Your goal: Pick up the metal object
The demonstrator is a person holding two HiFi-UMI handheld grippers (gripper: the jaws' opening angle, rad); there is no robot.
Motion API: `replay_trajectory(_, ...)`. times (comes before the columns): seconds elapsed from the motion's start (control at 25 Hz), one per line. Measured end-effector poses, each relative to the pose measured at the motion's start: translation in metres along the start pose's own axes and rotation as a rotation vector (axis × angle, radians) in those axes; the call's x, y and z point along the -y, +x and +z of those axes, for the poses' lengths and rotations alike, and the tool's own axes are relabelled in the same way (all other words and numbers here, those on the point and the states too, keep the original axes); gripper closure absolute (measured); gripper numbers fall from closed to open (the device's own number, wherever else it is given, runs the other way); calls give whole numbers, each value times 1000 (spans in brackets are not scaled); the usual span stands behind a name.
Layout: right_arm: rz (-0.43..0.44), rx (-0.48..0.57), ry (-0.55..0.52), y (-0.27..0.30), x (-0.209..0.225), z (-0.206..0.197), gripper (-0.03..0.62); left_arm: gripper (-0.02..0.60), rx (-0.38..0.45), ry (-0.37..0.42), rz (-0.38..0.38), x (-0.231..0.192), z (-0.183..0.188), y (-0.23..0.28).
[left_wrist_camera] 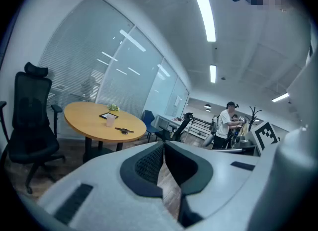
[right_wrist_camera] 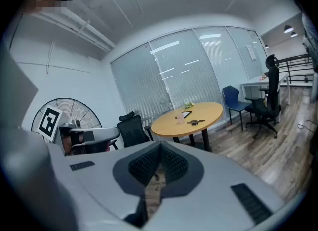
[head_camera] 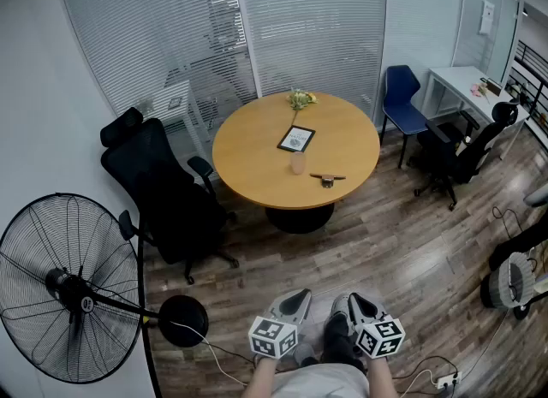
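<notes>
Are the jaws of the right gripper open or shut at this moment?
Shut. In its own view the right gripper has its jaws together at the tips, and nothing is held between them.
</notes>
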State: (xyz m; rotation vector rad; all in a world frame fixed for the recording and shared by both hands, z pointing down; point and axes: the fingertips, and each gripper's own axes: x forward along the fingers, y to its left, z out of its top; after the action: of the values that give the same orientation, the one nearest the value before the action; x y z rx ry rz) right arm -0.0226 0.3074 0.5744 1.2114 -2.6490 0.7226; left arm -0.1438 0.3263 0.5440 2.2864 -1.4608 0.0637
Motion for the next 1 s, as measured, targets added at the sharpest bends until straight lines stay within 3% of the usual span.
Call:
replay_trajectory(0.32, 11, -3, 6, 20, 3, 8, 597, 572, 5, -42, 70, -24, 7, 6)
replay_trajectory(0.48, 26, 46, 61, 26, 3, 20, 597, 571, 6, -10, 70, -30, 17, 11)
replay_trajectory(0.72, 46, 49, 33, 48, 6, 27, 594, 569, 3, -19, 74, -46, 27, 38)
replay_trajectory(0.8, 50, 36, 30, 50, 12, 25, 550, 569, 2, -23, 65, -44, 27, 50)
replay_trajectory(0.88, 48, 32, 29, 53, 19, 24, 545, 561, -4, -27, 52, -43, 27, 64)
replay_trajectory(1.0, 48, 28, 31, 63, 29, 27, 509, 453, -27, -31, 33, -45, 28, 88)
